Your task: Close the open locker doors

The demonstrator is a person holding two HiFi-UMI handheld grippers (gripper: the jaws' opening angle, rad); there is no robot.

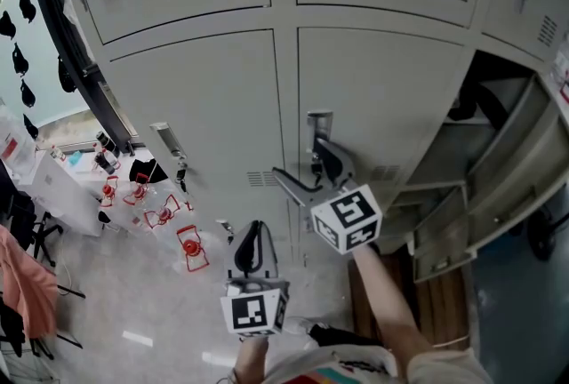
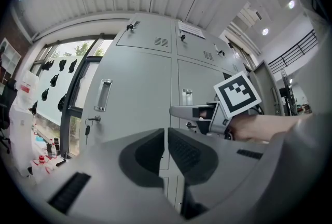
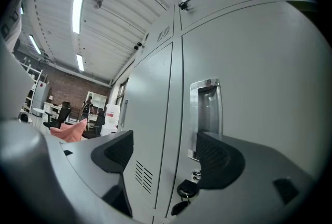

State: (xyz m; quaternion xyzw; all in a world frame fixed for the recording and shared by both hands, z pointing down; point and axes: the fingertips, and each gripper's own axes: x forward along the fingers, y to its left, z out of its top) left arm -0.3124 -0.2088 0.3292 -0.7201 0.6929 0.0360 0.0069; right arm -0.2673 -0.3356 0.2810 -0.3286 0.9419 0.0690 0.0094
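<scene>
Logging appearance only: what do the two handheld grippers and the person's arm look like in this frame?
The left gripper and the right gripper both have pale grey plastic bodies, and black ribbed pads line the jaws. Each carries a white cube with black square markers. No cables show. The right forearm is bare up to a pale sleeve.

**Two grey grippers and a stripy shirt**

The left gripper [image 1: 253, 231] and the right gripper [image 1: 309, 171] are made of smooth grey plastic. Their fingers [image 2: 142, 153] have black bumpy insides. Each gripper carries a white cube [image 1: 255, 311] with black square marks. The person wears a light shirt [image 1: 342, 371] with bright stripes and short sleeves.
</scene>
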